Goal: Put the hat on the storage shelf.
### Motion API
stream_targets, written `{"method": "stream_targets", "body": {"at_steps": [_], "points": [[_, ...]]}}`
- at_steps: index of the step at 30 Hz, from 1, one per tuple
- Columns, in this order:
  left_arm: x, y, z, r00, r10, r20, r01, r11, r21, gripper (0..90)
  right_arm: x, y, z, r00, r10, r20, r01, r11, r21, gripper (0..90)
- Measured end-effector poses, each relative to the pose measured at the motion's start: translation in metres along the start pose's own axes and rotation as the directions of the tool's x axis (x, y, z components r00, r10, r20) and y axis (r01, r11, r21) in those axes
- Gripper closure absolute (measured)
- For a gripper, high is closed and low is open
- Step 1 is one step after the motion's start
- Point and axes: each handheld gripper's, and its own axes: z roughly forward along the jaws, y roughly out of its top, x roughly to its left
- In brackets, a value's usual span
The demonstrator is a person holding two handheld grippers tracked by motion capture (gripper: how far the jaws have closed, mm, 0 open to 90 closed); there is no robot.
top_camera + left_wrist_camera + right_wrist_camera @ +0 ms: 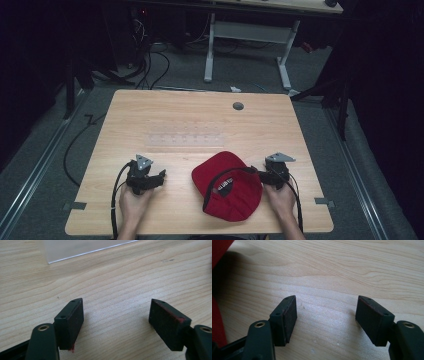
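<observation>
Both grippers, left gripper (161, 176) and right gripper (259, 174), are hovering wide open, empty; the right should be pinching the red fabric cap's (231, 187) rim near the table's (200, 117) front edge.

One red cap (227, 187), one clear sheet (185, 139), two grippers.

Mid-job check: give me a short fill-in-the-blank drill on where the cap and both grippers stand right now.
1. The cap on the wooden table is coloured ____.
2. The jaws of the left gripper stand ____, with bare wood between them.
3. In the high view the cap lies nearer the ____ gripper.
4. The right gripper holds ____ between its jaws.

Missing words: red; open; right; nothing
</observation>
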Motion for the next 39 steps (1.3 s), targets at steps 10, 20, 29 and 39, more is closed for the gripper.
{"method": "stream_targets", "body": {"at_steps": [10, 20, 29, 39], "points": [[0.000, 0.000, 0.000, 1.0000, 0.002, 0.003, -0.002, 1.0000, 0.005, 27.6, 0.000, 0.000, 0.000, 1.0000, 0.003, 0.000, -0.003, 1.000, 0.001, 33.7], [0.000, 0.000, 0.000, 1.0000, 0.003, 0.003, -0.003, 1.0000, 0.006, 27.5, -0.003, 0.000, 0.000, 0.9996, 0.021, -0.017, -0.021, 1.000, -0.005, 33.8], [-0.001, 0.000, 0.000, 1.0000, 0.003, 0.009, -0.003, 1.0000, 0.005, 27.5, -0.006, -0.001, -0.003, 0.9991, 0.031, -0.030, -0.031, 1.000, 0.000, 36.2], [-0.001, -0.001, 0.000, 1.0000, 0.003, 0.009, -0.003, 1.0000, 0.006, 27.4, -0.019, -0.005, -0.019, 0.9949, 0.095, -0.033, -0.097, 0.995, -0.033, 38.1]]}}
